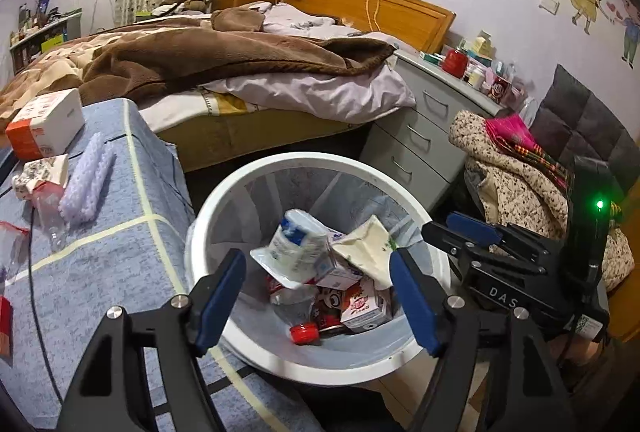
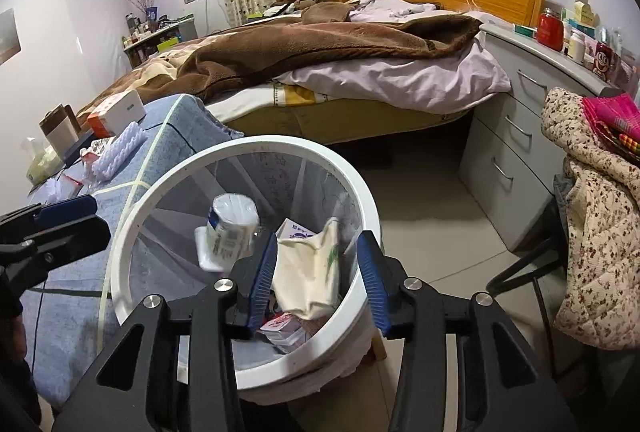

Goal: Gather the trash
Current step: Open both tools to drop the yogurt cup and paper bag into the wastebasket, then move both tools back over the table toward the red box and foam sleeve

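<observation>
My left gripper (image 1: 316, 292) and right gripper (image 2: 316, 280) both stand open with nothing clamped, above the white bin (image 1: 208, 232). A white-and-blue cup (image 2: 230, 232) and a cream wrapper (image 2: 310, 272) sit blurred inside it. Only the left view shows the red bottle cap (image 1: 303, 333) at the bottom; my fingers (image 2: 262, 280) hide it in the right view. More litter (image 1: 40, 180) lies on the blue table (image 1: 120, 264), cut off at the edge.
</observation>
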Available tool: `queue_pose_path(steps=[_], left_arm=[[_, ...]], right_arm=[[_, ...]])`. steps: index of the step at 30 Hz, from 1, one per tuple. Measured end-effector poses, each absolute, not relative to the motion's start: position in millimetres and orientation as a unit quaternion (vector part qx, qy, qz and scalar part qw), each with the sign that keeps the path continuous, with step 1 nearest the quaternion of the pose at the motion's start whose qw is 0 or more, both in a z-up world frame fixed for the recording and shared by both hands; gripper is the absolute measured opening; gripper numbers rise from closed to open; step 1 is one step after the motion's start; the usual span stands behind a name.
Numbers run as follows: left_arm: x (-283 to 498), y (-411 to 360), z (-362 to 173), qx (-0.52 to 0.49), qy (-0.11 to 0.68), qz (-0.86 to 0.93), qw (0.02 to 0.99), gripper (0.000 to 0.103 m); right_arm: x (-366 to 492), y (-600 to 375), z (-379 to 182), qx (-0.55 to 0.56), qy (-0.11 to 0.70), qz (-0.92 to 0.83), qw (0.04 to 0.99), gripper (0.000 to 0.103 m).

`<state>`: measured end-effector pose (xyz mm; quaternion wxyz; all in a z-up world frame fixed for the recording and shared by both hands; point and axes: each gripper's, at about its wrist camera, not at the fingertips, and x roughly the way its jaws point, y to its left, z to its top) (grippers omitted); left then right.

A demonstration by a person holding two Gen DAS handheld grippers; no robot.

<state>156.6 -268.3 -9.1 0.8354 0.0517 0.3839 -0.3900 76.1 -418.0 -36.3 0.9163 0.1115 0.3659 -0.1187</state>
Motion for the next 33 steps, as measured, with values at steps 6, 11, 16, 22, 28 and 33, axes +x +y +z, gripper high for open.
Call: queue_pose_path(steps=[6, 11, 16, 22, 28, 33], left_arm=[[156, -253, -2, 0.043, 0.376, -0.378, 0.845, 0.076], [159, -233, 4, 0.033, 0.368, -0.362, 0.856, 0.077], [164, -210, 7, 0.019, 0.365, -0.346, 0.864, 0.077], [167, -181, 8, 0.010, 0.360, -0.318, 0.877, 0.078], [177, -142, 9, -0.014, 0.358, -0.281, 0.890, 0.078], [191, -106, 6, -0.031, 0.366, -0.239, 0.899, 0.078]], right_arm=[[78, -412, -32, 0.113, 0.361, -0.112, 0.919, 0.043], [81, -403, -26, 0.110, 0.353, -0.105, 0.923, 0.043], [86, -391, -22, 0.105, 0.348, -0.092, 0.927, 0.043], [96, -374, -22, 0.102, 0.347, -0.074, 0.929, 0.044], [111, -351, -21, 0.094, 0.348, -0.047, 0.931, 0.048], [128, -333, -19, 0.089, 0.349, -0.025, 0.933, 0.053]])
